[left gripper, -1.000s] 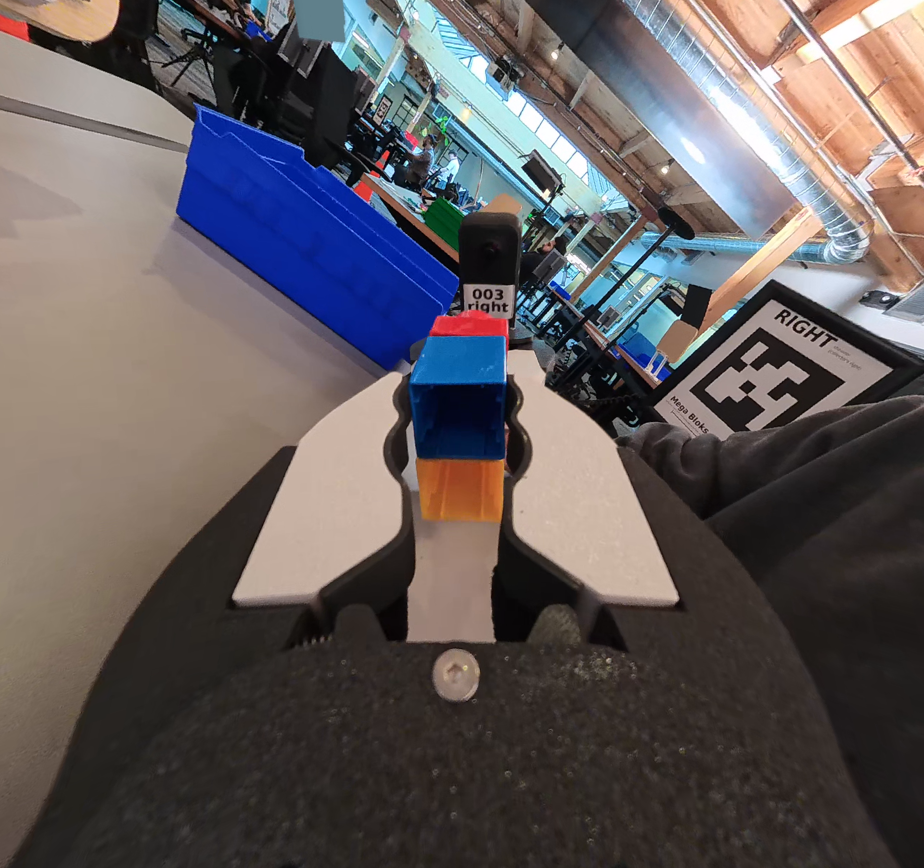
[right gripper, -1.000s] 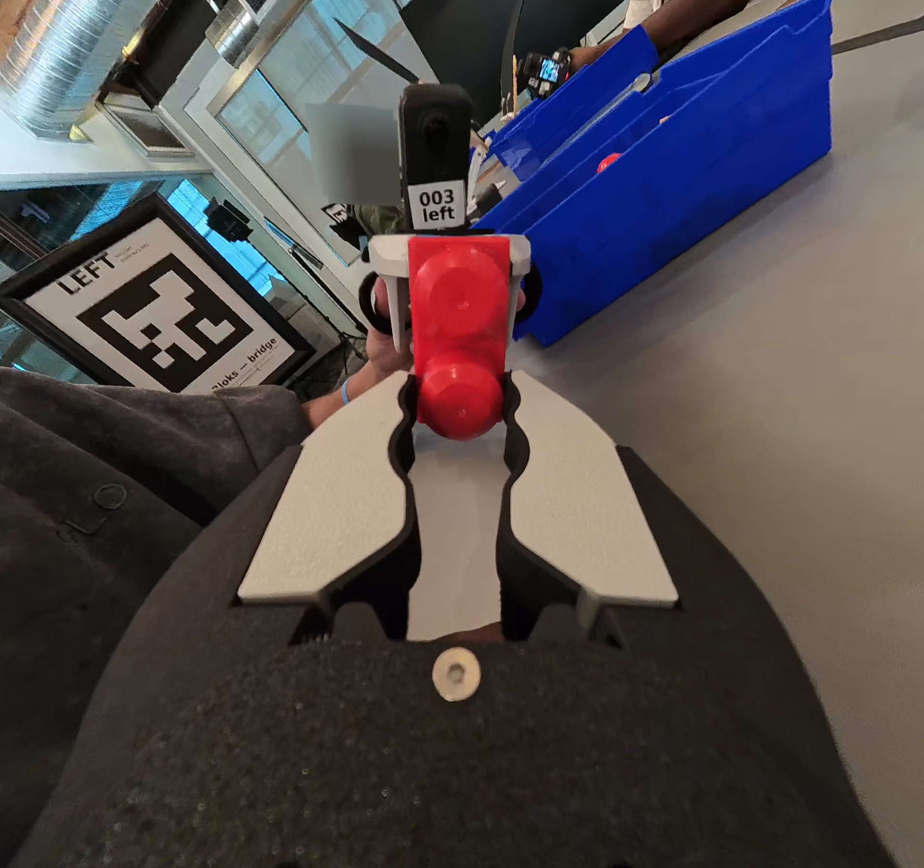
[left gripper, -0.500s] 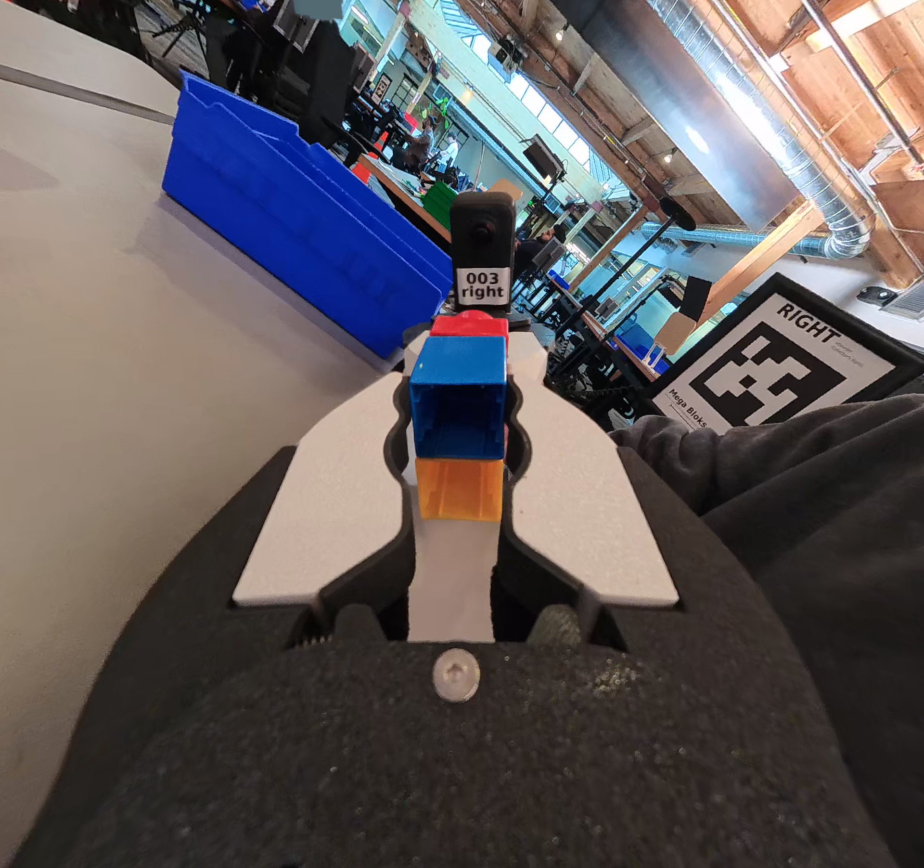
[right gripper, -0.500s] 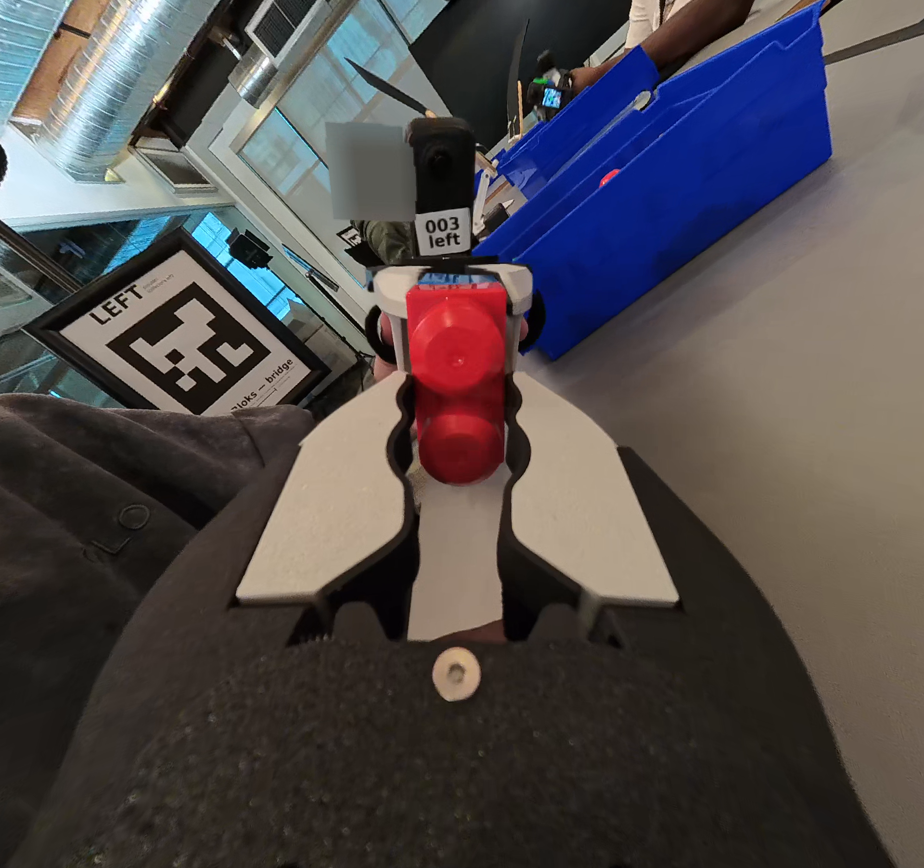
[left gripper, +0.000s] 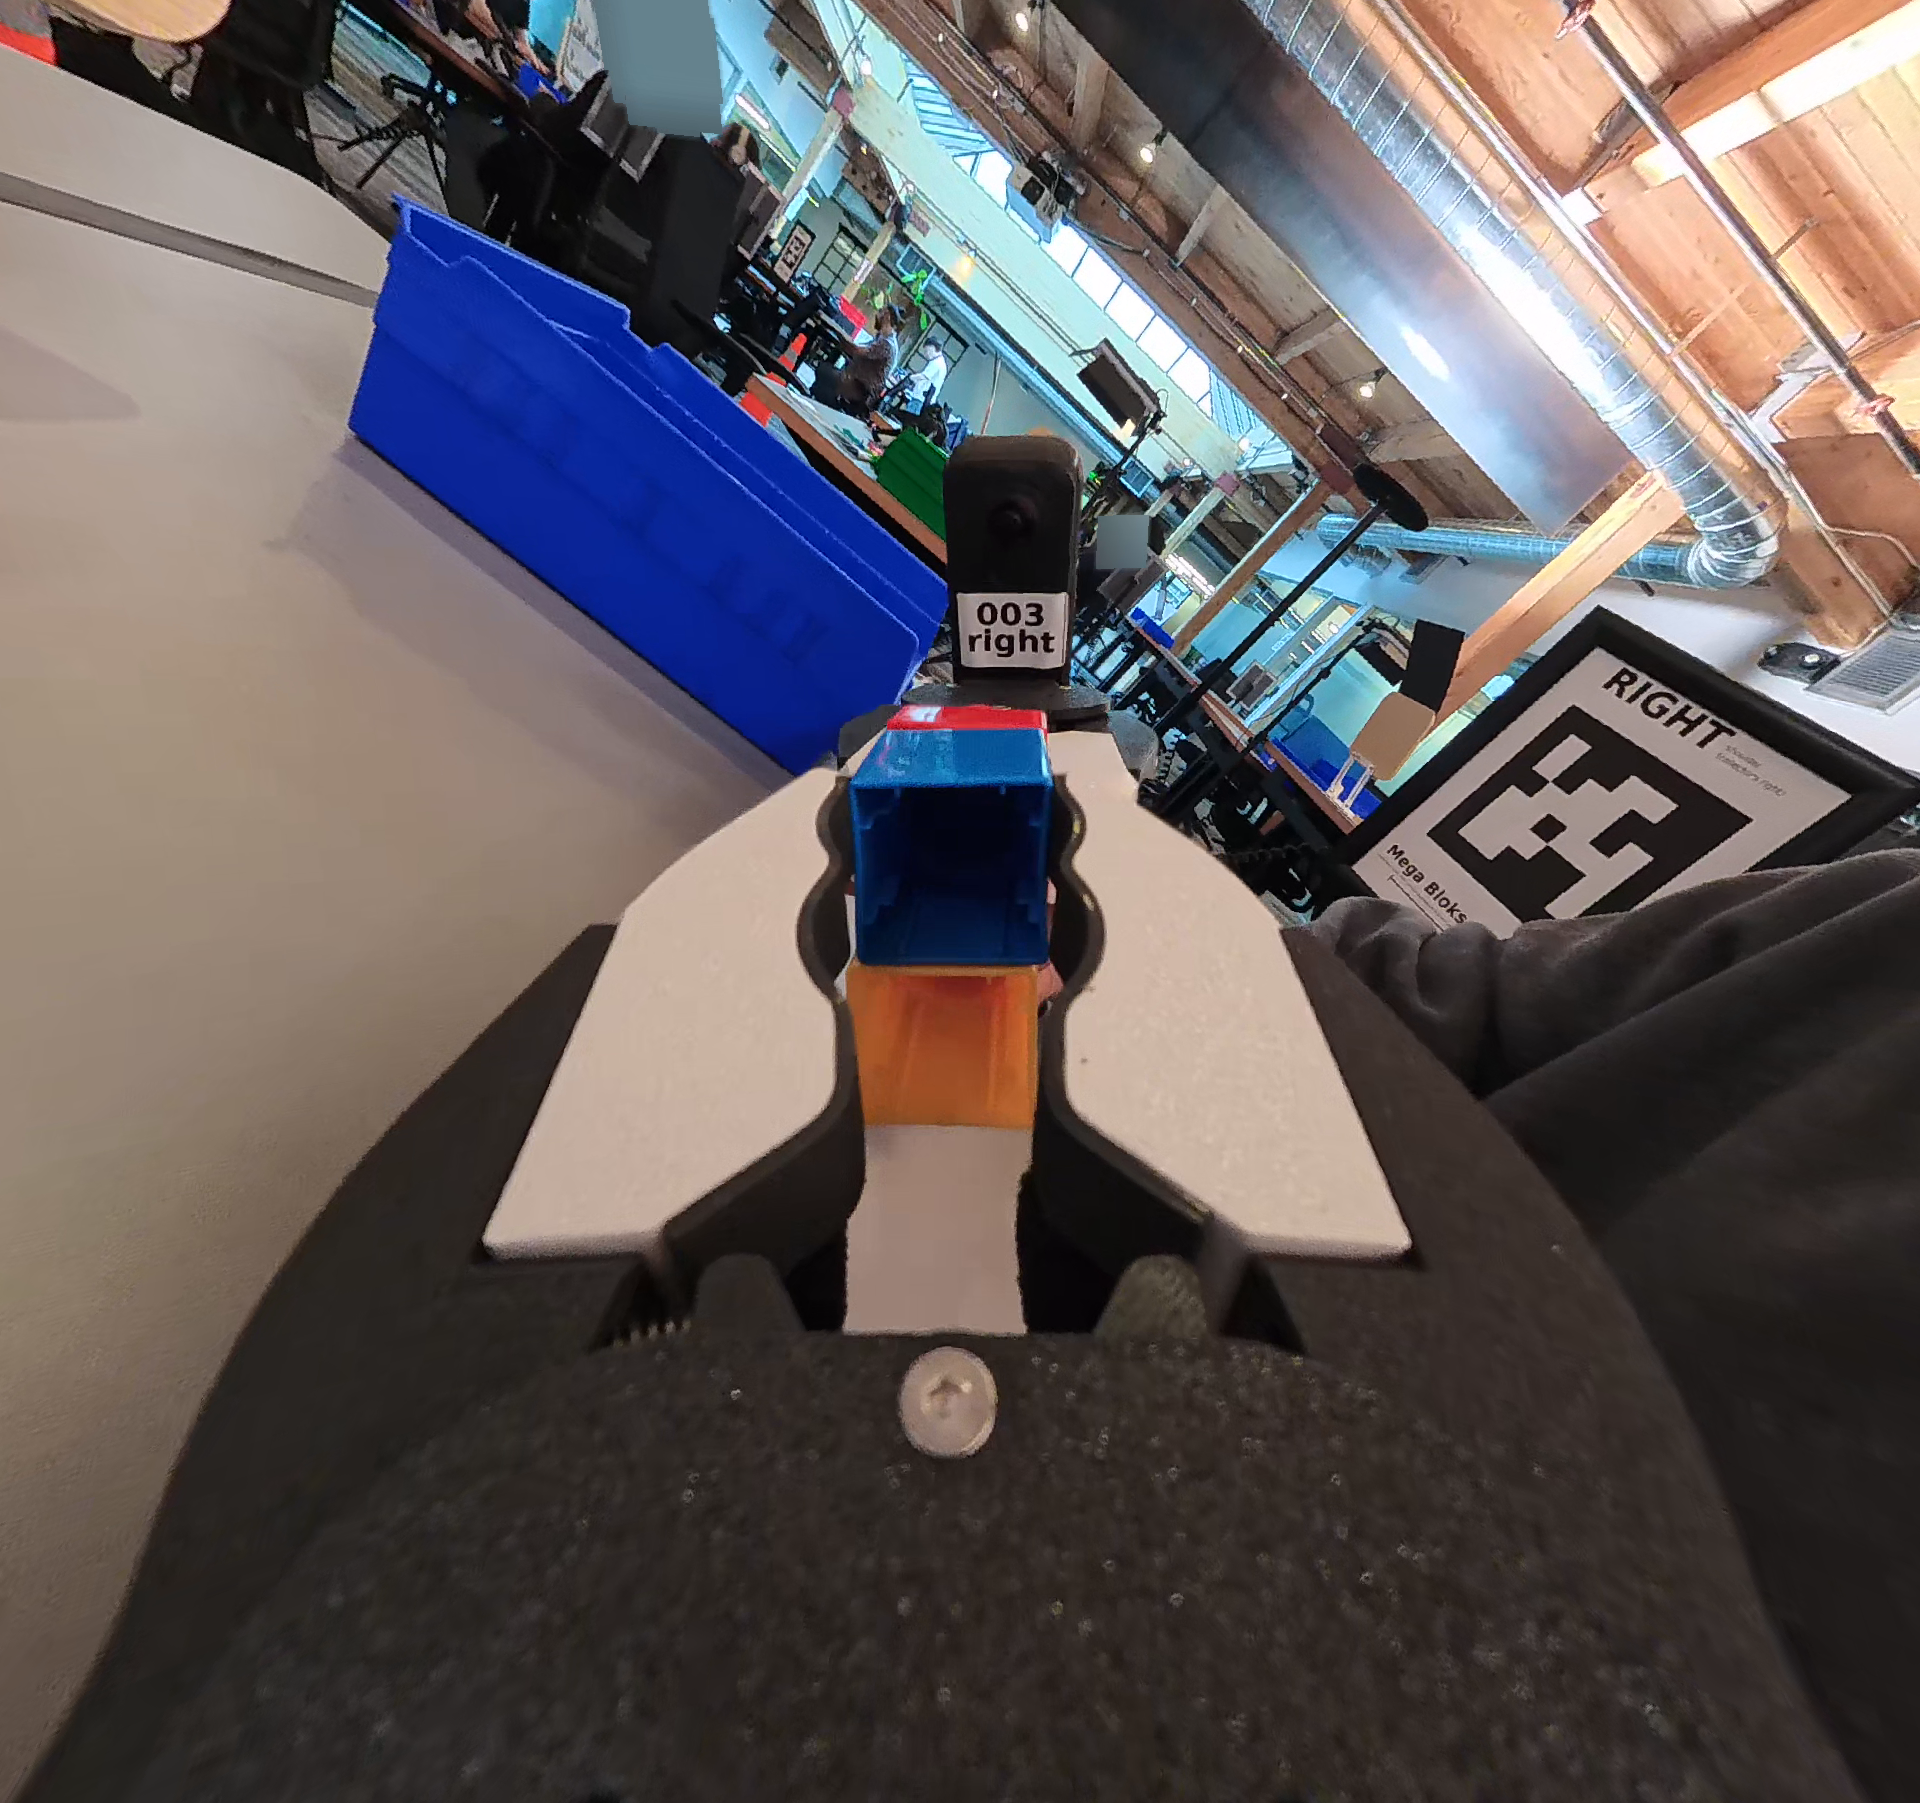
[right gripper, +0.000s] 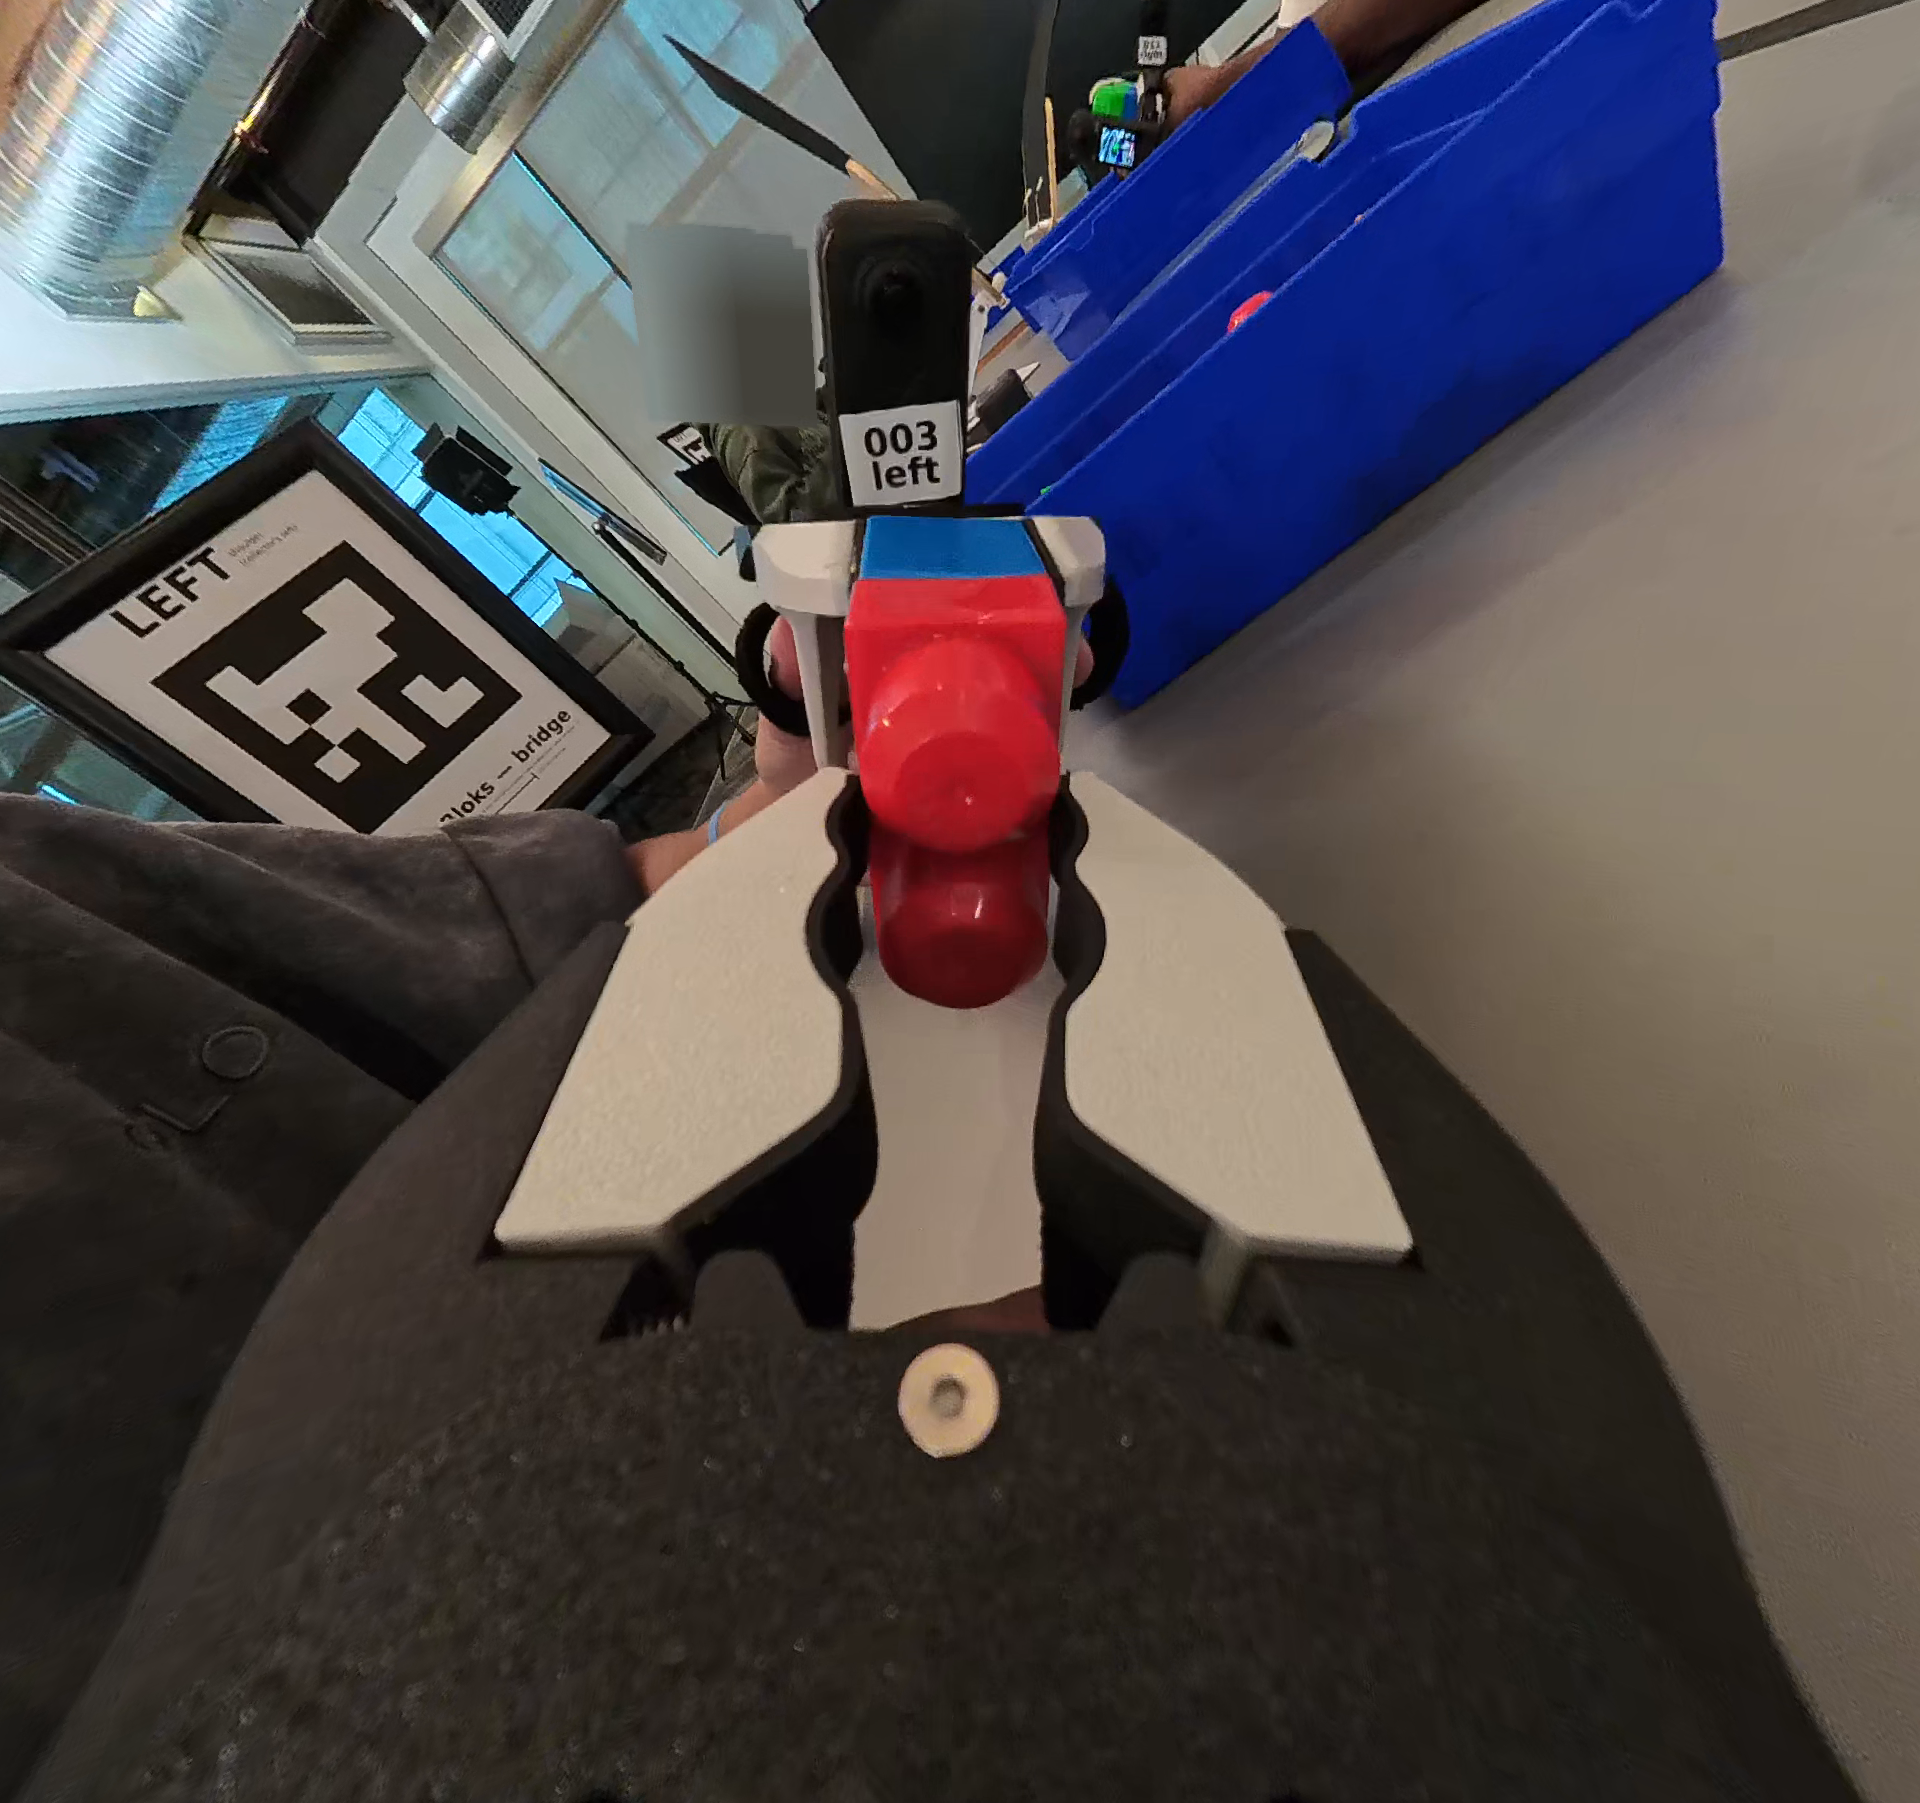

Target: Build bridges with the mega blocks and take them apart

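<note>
Seemingly mid-separation above the counter, the left gripper clamps the blue block with an orange block beside it, the right gripper pinches the red block, so the next move likely needs a straight pull apart.

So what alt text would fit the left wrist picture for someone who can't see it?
A handheld gripper clamps a blue block stacked on an orange block, with a red block at the far end. A blue bin sits on the grey table behind.
</note>
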Available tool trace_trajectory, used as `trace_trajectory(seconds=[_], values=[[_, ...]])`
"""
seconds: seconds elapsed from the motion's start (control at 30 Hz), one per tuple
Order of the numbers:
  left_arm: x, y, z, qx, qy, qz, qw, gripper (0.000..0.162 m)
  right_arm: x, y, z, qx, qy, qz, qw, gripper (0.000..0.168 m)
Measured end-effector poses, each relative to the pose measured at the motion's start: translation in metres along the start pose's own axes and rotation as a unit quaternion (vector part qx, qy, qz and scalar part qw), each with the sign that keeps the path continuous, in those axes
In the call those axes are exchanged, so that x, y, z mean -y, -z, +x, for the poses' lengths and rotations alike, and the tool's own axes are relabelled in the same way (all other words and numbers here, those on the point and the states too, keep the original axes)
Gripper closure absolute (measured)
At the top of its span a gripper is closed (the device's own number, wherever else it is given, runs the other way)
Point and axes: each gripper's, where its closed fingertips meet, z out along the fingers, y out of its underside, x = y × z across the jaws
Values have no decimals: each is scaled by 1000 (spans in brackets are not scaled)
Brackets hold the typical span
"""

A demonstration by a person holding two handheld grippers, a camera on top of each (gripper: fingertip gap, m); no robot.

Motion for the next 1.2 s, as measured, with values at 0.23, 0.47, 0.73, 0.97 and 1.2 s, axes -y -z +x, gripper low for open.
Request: trace_trajectory(seconds=[0.23, 0.47, 0.73, 0.97, 1.2], values=[[-1, -1, 0, -1, 4, -7, 1000, 127, -1, 0, 0, 2, 0, -6, 1000, 135], [9, 5, 1, 21, -8, -11, 1000, 100, 9, 4, -3, -8, 11, 8, 1000, 134], [-5, 67, -29, 387, -229, -27, 893, 76, 87, 86, -1, -208, 82, 54, 973, 134], [-40, 46, -8, 343, -207, -72, 913, 85, 196, 275, 77, -565, 27, -72, 821, 134], [-43, 31, 9, 316, -219, -85, 919, 85, 134, 348, 193, -638, -175, -250, 707, 134]])
